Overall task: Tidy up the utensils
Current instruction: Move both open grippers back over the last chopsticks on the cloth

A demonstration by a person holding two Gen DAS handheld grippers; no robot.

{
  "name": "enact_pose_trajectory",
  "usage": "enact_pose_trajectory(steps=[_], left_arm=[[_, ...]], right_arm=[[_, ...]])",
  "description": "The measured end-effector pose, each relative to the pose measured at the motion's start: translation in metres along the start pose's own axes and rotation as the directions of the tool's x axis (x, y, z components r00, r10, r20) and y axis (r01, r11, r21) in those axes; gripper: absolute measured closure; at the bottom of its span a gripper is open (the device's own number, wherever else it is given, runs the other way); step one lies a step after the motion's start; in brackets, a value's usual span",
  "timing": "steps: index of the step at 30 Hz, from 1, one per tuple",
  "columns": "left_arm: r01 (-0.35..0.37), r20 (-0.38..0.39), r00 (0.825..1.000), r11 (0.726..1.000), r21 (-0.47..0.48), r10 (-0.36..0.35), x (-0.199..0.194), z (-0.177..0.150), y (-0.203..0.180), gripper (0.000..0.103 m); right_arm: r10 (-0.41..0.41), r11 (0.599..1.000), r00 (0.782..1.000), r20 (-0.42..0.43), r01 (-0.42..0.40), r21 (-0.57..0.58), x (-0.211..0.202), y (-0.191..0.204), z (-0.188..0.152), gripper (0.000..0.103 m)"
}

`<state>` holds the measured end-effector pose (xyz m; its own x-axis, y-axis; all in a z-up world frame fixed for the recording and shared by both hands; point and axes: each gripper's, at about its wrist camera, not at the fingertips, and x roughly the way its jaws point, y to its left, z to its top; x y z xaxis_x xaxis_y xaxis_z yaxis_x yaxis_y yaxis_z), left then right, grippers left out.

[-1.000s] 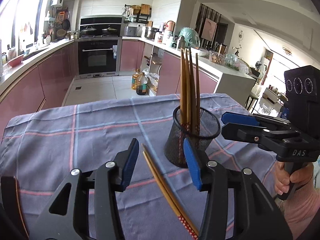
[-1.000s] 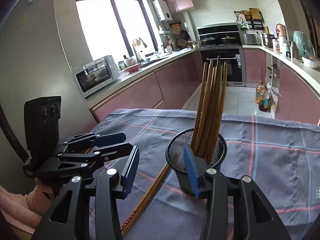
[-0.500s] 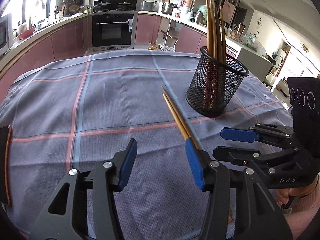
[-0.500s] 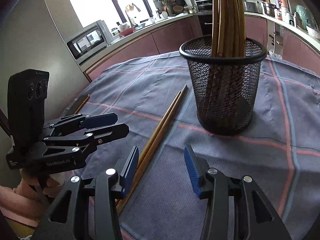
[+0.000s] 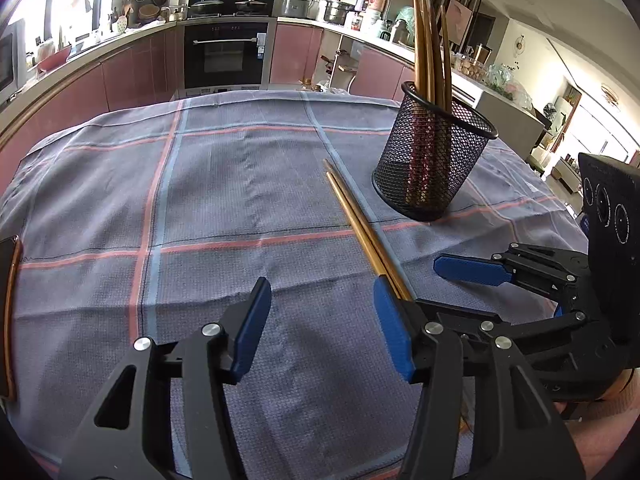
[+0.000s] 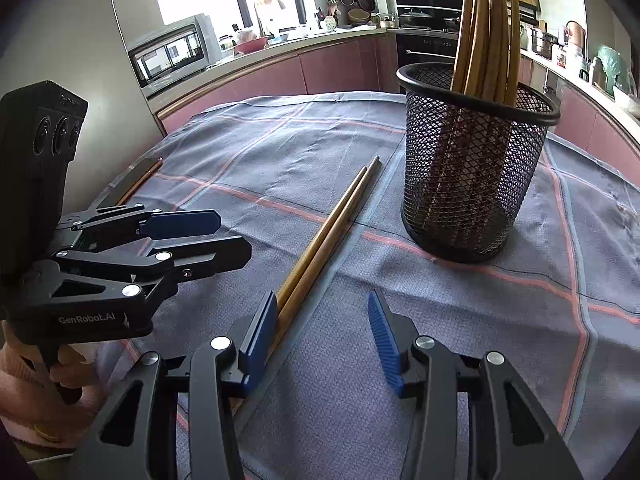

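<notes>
Flat on the worktop [image 5: 240,184], the chopstick pair [image 5: 360,224] ran lengthwise, far tips toward the mesh holder [image 5: 436,160]. Left claw [image 5: 320,328] had just been opening, jaws apart and empty. Right claw [image 6: 320,340] stood apart, empty too.

So the whole table is covered by a grey-blue woven tablecloth with pink and light-blue plaid stripes [image 5: 224,184]. Sitting on it: a black wire-mesh cylinder holder [image 5: 434,160] standing upright with wooden chopsticks inside, and just beside it a loose pair of long brown wooden chopsticks [image 5: 360,224] lying flat, side by side. There's also a dark flat thing with a copper-coloured edge [image 5: 8,312] at the cloth's left edge.
</notes>
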<state>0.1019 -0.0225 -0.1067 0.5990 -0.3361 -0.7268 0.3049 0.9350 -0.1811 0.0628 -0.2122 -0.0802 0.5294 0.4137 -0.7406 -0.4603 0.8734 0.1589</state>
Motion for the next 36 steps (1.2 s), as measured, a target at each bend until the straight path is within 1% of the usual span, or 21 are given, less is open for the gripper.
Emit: enact_pose_trajectory(steps=[4, 7, 14, 17, 20, 27, 36], left_arm=[[0.002, -0.001, 1.000, 1.000, 0.000, -0.002, 0.000, -0.001, 0.000, 0.050], [0.011, -0.006, 1.000, 1.000, 0.010, -0.011, 0.000, -0.001, -0.003, 0.050], [0.031, -0.029, 0.999, 0.996, 0.078, -0.029, 0.007, -0.002, -0.023, 0.050], [0.036, -0.046, 0.998, 0.995, 0.097, -0.032, 0.012, -0.002, -0.028, 0.050], [0.031, -0.061, 0.998, 0.994, 0.107, -0.024, 0.017, -0.003, -0.032, 0.050], [0.015, -0.063, 0.998, 0.993, 0.116, -0.008, 0.020, -0.005, -0.035, 0.050], [-0.012, -0.058, 0.998, 0.991, 0.137, 0.020, 0.021, -0.008, -0.039, 0.050]], right_arm=[[-0.014, 1.000, 1.000, -0.010, 0.014, 0.010, -0.002, -0.003, 0.000, 0.059], [0.001, 0.999, 1.000, -0.017, 0.000, 0.036, -0.002, -0.008, 0.000, 0.059], [-0.003, 0.999, 1.000, -0.018, 0.004, 0.043, -0.005, -0.018, -0.001, 0.059], [0.019, 0.998, 1.000, -0.015, -0.018, 0.065, -0.007, -0.023, -0.003, 0.059], [0.036, 0.996, 0.999, -0.011, -0.035, 0.084, -0.008, -0.028, -0.004, 0.059], [0.027, 0.997, 1.000, -0.007, -0.026, 0.075, -0.008, -0.026, -0.005, 0.060], [0.047, 0.994, 0.999, 0.000, -0.046, 0.103, -0.009, -0.032, -0.005, 0.060]])
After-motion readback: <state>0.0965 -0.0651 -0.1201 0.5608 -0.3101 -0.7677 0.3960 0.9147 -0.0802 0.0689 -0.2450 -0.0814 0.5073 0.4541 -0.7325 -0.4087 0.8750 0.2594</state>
